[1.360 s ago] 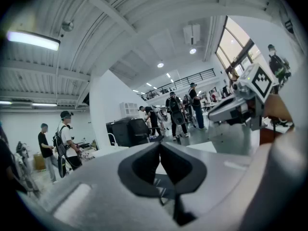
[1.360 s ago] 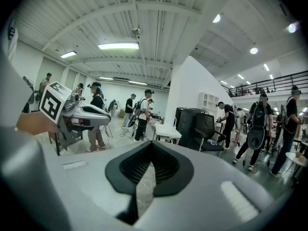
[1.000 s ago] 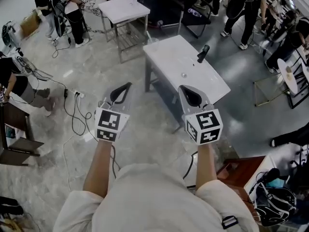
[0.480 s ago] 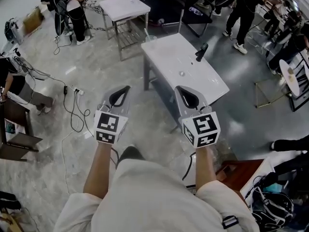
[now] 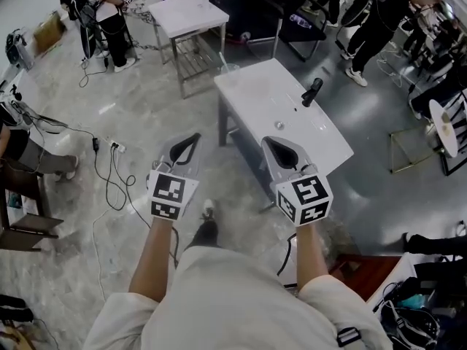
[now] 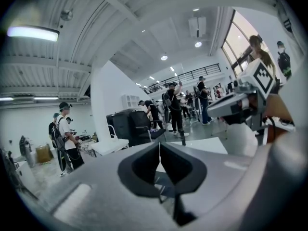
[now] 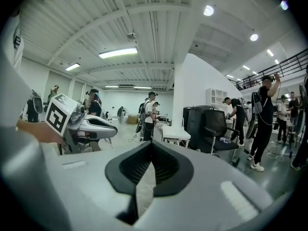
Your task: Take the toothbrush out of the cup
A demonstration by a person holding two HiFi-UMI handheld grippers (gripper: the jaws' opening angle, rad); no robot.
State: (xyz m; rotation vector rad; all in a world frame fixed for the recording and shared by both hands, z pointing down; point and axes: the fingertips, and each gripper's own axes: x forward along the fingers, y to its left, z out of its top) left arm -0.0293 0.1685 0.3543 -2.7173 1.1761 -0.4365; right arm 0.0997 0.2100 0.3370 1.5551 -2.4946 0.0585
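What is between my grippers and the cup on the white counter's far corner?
Nothing visible. The left gripper and right gripper are both shut, in open air short of the counter. The surface toward the cup looks bare. The faucet stands to the right, off that line.

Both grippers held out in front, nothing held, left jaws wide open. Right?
Not quite: the jaws of the left gripper are together, not wide open, as the left gripper view shows. The rest holds: it and the right gripper are held out in front, nothing held.
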